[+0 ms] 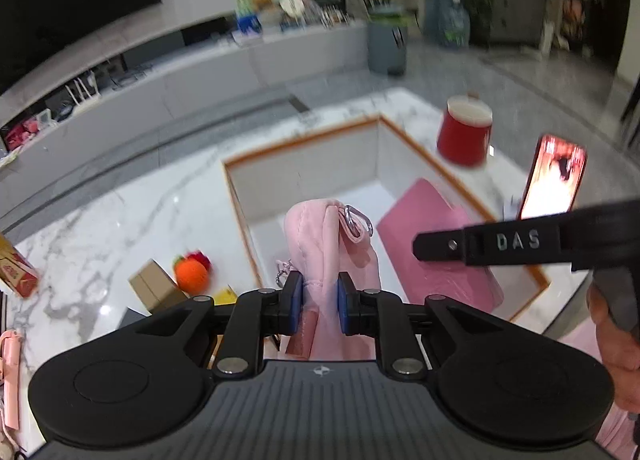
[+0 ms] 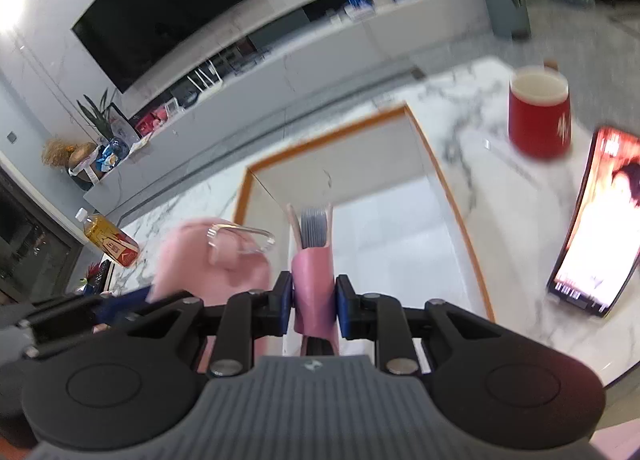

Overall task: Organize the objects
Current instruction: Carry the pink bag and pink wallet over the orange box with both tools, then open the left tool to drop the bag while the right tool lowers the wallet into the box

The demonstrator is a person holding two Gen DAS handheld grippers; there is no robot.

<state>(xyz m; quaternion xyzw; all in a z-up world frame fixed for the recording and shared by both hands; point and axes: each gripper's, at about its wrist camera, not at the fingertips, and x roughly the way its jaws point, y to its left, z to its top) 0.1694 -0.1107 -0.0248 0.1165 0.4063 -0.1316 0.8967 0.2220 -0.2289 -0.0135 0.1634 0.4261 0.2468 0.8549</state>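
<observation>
Over the white box (image 1: 308,163) at frame centre, we pinch the soft pink pouch (image 1: 324,244) in the left gripper (image 1: 320,302), fingers nearly closed on limp, light fabric; the right gripper (image 2: 314,300) clamps a stiffer pink case (image 2: 312,272), best held mid-body.

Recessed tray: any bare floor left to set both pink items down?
Yes. The recessed tray floor is bare in the right wrist view. Marble between its rim and the red cup is free. Crowded: left side by the orange toy and cardboard box.

Two matte-black handheld grippers: the left gripper (image 1: 320,302) and right gripper (image 2: 313,302) each carry blue pads (image 1: 295,302) on angular black fingers, silver pivot screws, round side discs and a ribbed grey body with a small emblem — one finger is lettered "DAS".
</observation>
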